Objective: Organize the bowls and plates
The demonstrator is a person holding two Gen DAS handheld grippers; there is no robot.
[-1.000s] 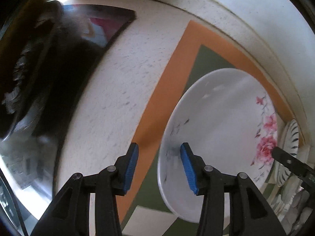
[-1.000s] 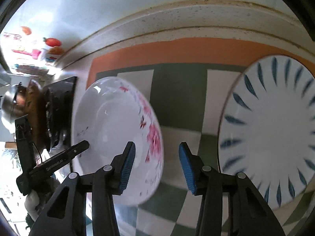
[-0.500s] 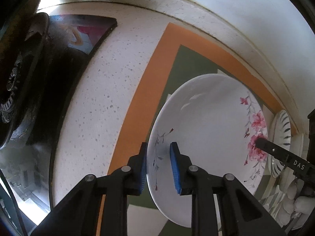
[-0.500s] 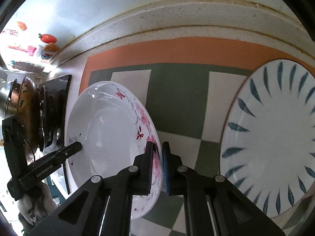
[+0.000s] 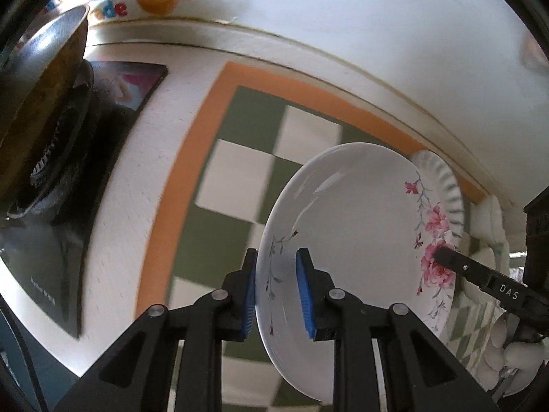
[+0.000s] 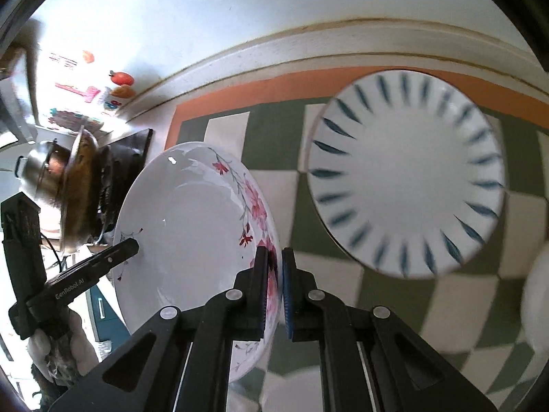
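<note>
got the floral plate [image 5: 346,226] pinched from both sides. my left gripper [image 5: 276,293] is clamped on its near rim, and my right gripper [image 6: 273,288] is clamped on the opposite rim, right over the pink flowers. plate's tilted up above the checkered mat [image 5: 247,158]. the blue-striped plate [image 6: 406,175] lies flat on the mat ahead-right of my right gripper.

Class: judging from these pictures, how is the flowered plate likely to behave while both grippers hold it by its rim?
The flowered plate looks glazed, so probably slippery in the left gripper and right gripper. It seems rigid, likely brittle. Held tilted above the checked mat, it might pivot.
</note>
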